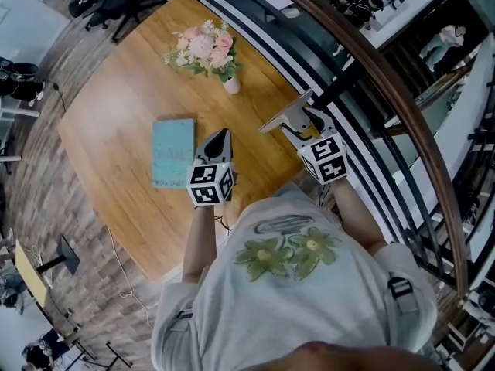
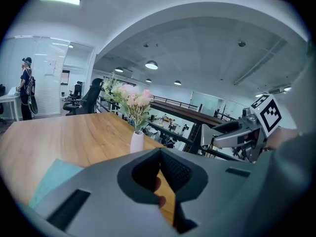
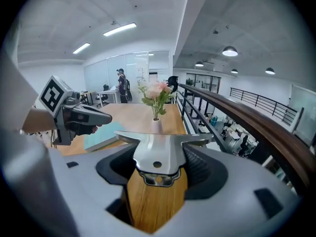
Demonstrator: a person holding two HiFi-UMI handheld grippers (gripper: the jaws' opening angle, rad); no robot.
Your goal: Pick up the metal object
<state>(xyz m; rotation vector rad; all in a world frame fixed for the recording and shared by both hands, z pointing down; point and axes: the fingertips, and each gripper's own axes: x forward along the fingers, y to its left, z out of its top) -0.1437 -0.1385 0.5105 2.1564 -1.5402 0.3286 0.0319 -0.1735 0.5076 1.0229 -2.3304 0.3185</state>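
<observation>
Metal object (image 3: 158, 154): flat, bright, T-shaped plate with a small hole. The right gripper (image 3: 159, 168) is clamped on its narrow stem, and the wide arms stick out ahead past the jaw tips. In the head view the plate (image 1: 285, 117) sits at the front of the right gripper (image 1: 303, 124), over the far edge of the table (image 1: 116, 114) and near the railing (image 1: 387, 91). It looks lifted clear of the wood, though no view shows the gap outright. Left gripper (image 2: 159, 154): jaws together, nothing between them. It hovers above the table beside a teal book (image 1: 173, 151). A vase of flowers (image 1: 205, 49) stands further off, well apart from both grippers. Judgement: pickup is as good as made, and the step in hand is securing the lift. The grip is only on the short stem, so the plate could pivot or slip. Squeeze firmly, hold the plate level, raise it straight and slowly. Mind the projecting arms near the railing. The left gripper is best held aside.
</observation>
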